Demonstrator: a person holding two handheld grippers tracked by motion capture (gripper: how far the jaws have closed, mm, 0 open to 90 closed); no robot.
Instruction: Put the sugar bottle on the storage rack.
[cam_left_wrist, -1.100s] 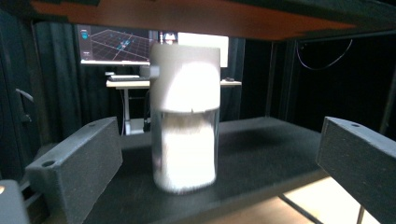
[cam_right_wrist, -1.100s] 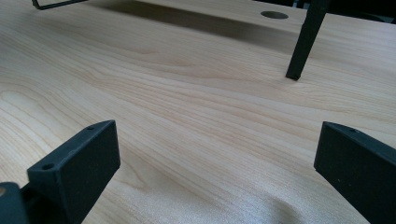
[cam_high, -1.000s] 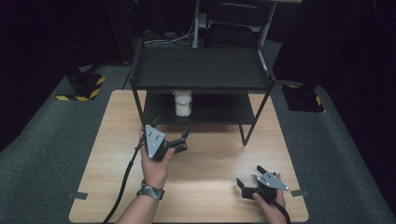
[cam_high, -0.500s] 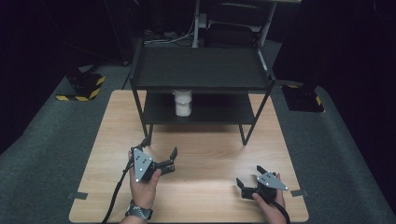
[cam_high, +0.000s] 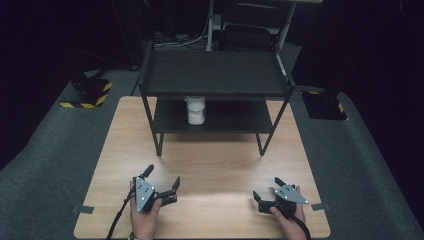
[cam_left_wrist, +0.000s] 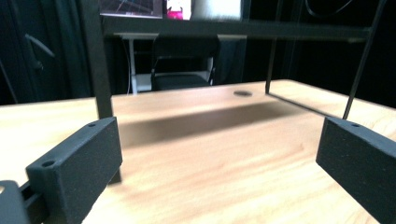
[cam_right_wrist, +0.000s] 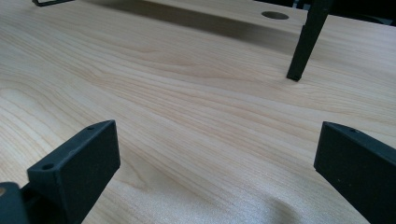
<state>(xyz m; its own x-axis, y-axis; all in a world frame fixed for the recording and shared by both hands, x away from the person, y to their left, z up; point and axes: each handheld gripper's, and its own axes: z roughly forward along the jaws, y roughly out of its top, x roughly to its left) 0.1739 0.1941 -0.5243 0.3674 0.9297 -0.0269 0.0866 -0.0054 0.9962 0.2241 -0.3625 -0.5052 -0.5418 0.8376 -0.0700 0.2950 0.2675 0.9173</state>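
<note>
A white jar (cam_high: 196, 110) stands on the lower shelf of a black two-tier rack (cam_high: 215, 75) at the back of the wooden table (cam_high: 210, 160). My left gripper (cam_high: 161, 176) rests low over the table's front left, open, nothing between its jaws. My right gripper (cam_high: 267, 188) sits near the front right edge, also open and empty. In the left gripper view the jaws (cam_left_wrist: 219, 163) face a rack leg (cam_left_wrist: 100, 70) with bare wood between them. The right gripper view has its jaws (cam_right_wrist: 215, 163) spread over bare wood, a rack foot (cam_right_wrist: 303, 46) ahead.
Grey carpet surrounds the table. Yellow-black striped blocks (cam_high: 87, 92) lie on the floor at the left. A dark chair (cam_left_wrist: 182, 65) stands behind the rack. A round hole (cam_right_wrist: 274, 15) marks the tabletop near the rack foot.
My left gripper has drawn back from near the rack toward the table's front left and lowered. The right gripper has stayed in place.
</note>
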